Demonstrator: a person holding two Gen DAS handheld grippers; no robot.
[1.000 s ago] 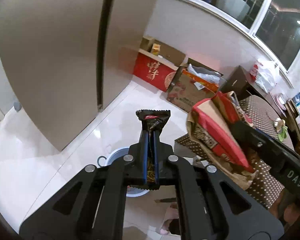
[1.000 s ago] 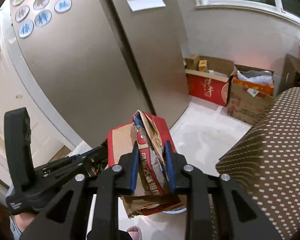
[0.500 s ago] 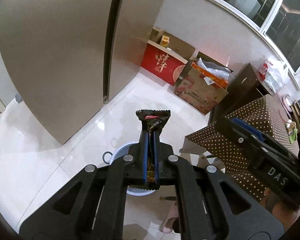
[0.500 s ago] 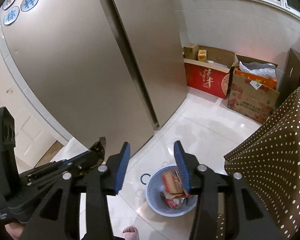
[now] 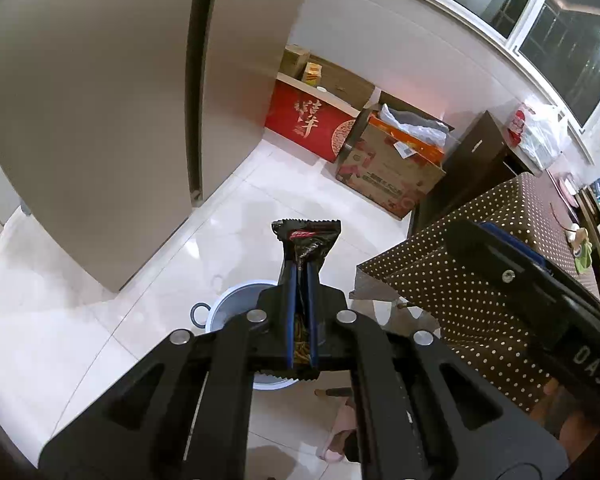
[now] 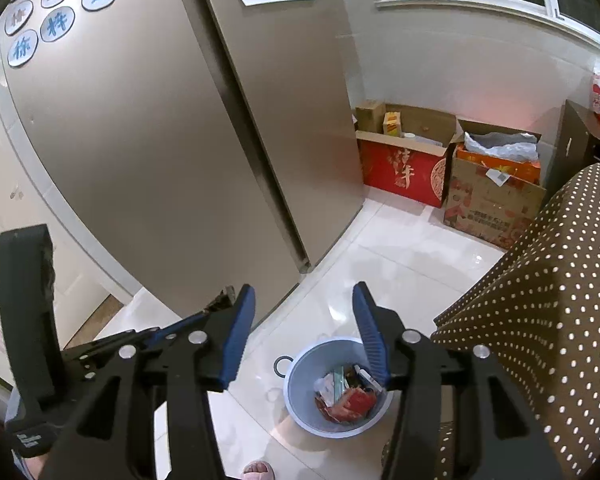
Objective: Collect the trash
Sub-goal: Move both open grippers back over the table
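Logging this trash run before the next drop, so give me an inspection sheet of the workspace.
Surface: glossy white tile floor.
Job's things: blue bin on the floor with wrappers inside; black wrapper in hand.
Clutter: red box and brown box by the wall.
Grippers: left gripper shut on the black wrapper; right gripper open, empty, above the bin.
Cables: nothing seen.
Surroundings: fridge, dotted tablecloth, window.
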